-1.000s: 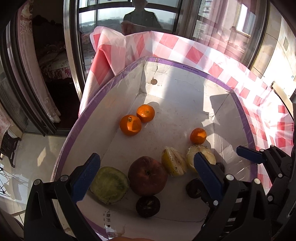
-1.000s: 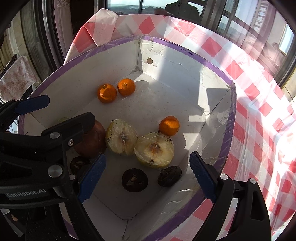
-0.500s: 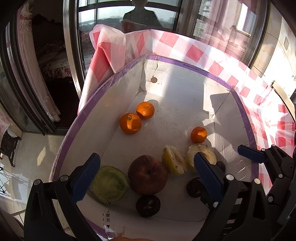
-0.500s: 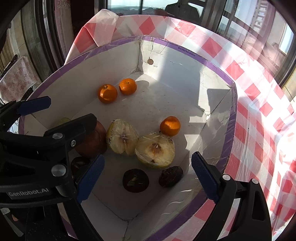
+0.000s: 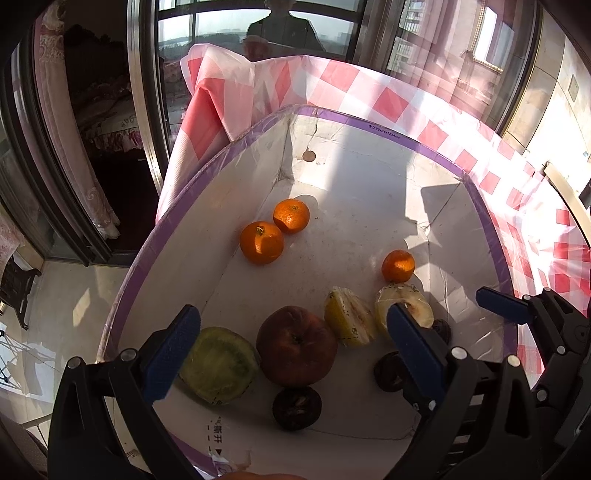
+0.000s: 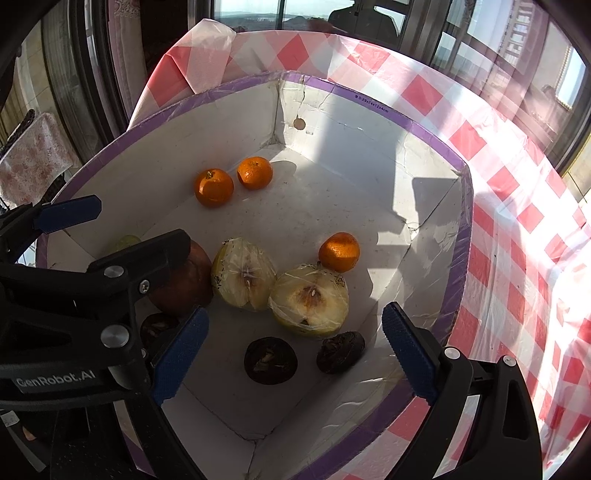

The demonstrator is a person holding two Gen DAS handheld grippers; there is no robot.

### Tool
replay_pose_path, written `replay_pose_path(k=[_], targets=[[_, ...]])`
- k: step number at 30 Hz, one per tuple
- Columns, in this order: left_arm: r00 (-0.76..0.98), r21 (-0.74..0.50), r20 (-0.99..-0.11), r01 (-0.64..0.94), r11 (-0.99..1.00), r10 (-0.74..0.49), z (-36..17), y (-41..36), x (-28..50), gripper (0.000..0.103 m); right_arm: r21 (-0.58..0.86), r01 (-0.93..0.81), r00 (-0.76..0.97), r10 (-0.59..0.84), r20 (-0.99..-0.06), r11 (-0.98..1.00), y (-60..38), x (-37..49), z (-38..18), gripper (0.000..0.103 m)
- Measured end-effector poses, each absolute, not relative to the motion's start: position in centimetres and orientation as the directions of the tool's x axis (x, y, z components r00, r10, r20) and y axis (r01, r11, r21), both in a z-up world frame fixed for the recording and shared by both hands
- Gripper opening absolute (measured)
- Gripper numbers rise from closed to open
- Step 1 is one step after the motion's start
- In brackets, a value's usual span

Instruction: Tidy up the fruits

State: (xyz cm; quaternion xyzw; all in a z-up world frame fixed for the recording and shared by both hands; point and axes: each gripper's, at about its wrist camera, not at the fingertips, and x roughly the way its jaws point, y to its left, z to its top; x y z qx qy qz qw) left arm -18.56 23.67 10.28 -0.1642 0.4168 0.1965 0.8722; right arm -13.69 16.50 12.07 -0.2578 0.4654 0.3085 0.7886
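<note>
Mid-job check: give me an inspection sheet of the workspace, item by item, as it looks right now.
Surface: red-and-white checked cloth under a white box with purple-taped rim.
Job's things: all in the box: three oranges, a red apple, two wrapped pear halves, a wrapped green half, three dark fruit halves.
Clutter: nothing seen.
Grippers: left claw open above the apple; right claw open above the dark halves; neither holds anything.
Cables: nothing seen.
Surroundings: windows, curtains, tiled floor.
</note>
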Motion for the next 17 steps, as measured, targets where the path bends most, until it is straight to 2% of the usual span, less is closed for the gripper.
replay_pose_path(k=[11, 17], targets=[[0.533, -0.045, -0.801, -0.51, 0.859, 0.274, 10.1, 23.4, -18.2, 0.101, -0.106, -0.729, 0.375, 0.265, -0.888, 0.676, 16.5, -13.7, 12.1, 0.092], [0.512, 0.008, -0.79, -0.542, 0.84, 0.338, 11.9, 22.1, -18.1, 0.101, -0.054, -0.736, 0.372, 0.337, -0.865, 0.674, 15.7, -14.0, 12.8, 0.092]])
